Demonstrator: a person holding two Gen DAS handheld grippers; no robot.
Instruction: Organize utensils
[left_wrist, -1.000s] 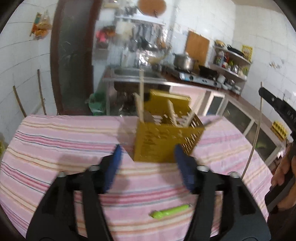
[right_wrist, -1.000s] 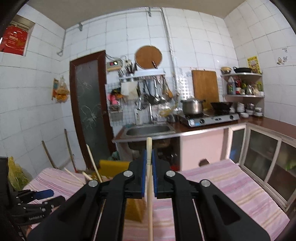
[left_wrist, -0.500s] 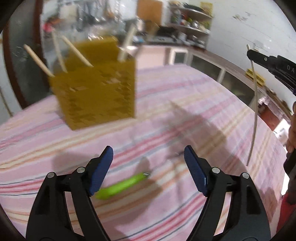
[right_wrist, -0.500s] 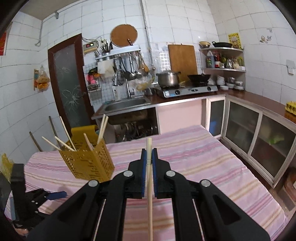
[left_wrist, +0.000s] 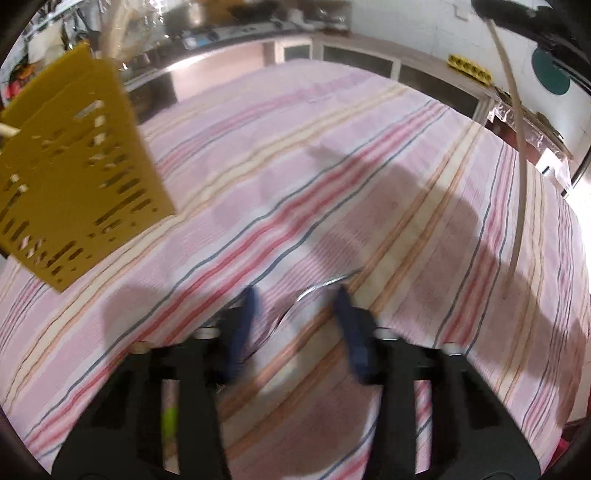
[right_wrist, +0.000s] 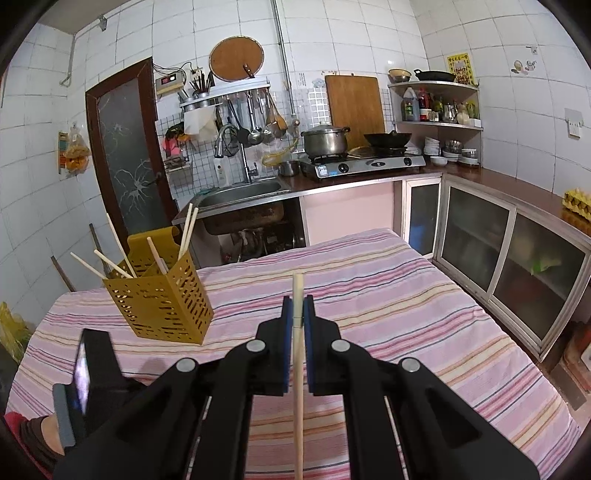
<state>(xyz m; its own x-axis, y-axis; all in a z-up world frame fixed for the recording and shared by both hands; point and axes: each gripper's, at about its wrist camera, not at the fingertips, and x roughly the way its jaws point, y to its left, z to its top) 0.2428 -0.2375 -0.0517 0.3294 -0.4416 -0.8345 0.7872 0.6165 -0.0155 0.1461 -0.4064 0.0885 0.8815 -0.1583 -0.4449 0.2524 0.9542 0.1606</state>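
The right gripper (right_wrist: 297, 314) is clamped on a single pale chopstick (right_wrist: 298, 354), its blue pads pressed against both sides, the stick running straight along the fingers with its tip just past them. It hangs above the middle of the counter (right_wrist: 424, 317), which is covered with a pink striped cloth. In the left wrist view the same chopstick (left_wrist: 519, 177) hangs over the counter's right part, lower end above the cloth and apart from it.

The left gripper (left_wrist: 295, 321) is low over the cloth, blurred, its jaws apart with a metal utensil (left_wrist: 317, 290) lying between the fingertips; whether the pads touch it cannot be told. A green object (left_wrist: 168, 421) shows blurred beneath its left finger.

The yellow perforated utensil holder (right_wrist: 162, 299) stands near the counter's far left corner, several chopsticks (right_wrist: 110, 264) leaning out of its top. Striped cloth lies bare from the holder to the right edge and toward the near edge. Beyond the right edge run glass-fronted cabinets (right_wrist: 513, 251); beyond the far edge stands the sink (right_wrist: 240, 192).
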